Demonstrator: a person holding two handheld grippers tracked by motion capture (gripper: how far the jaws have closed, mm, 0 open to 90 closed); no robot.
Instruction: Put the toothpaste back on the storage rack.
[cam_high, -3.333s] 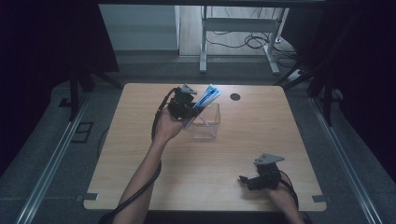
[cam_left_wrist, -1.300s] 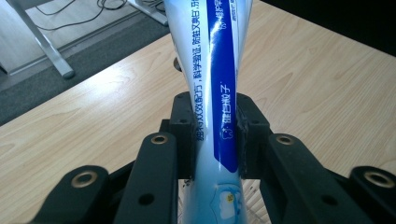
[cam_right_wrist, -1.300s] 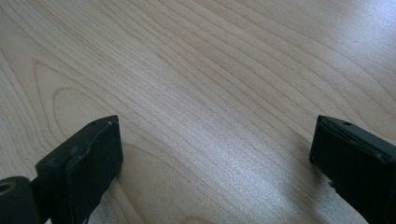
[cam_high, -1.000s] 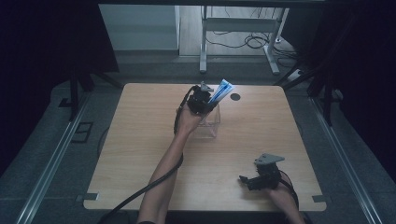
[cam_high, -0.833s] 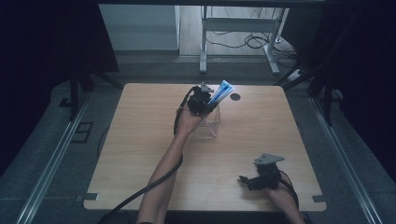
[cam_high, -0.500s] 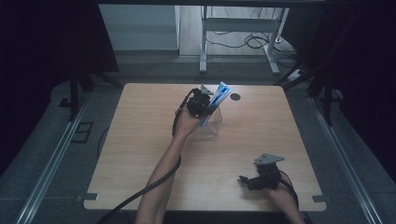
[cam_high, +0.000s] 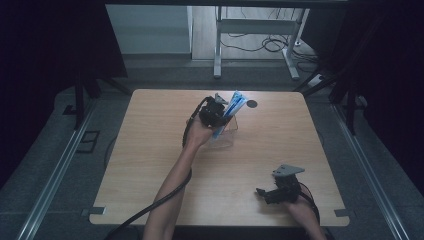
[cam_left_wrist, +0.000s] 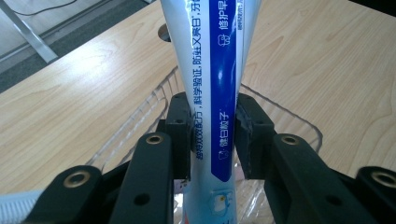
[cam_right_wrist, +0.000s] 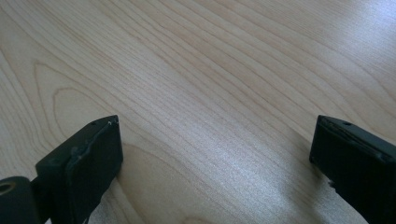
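Observation:
A white and blue toothpaste tube stands tilted over a clear plastic container at the far middle of the table. My left gripper is shut on the tube. In the left gripper view both pads press the sides of the tube, with its lower end down inside the container; the left gripper points into the box. My right gripper rests on the table near the front right edge. Its jaws stand wide apart over bare wood, and the right gripper is open with nothing between them.
A small dark round hole lies in the wooden tabletop just right of the container, and it also shows behind the tube as a hole. A metal table frame and cables stand on the floor beyond the far edge.
My left gripper carried the tube to the right, over the container, then tipped the tube from pointing right to more upright. The right gripper has not moved.

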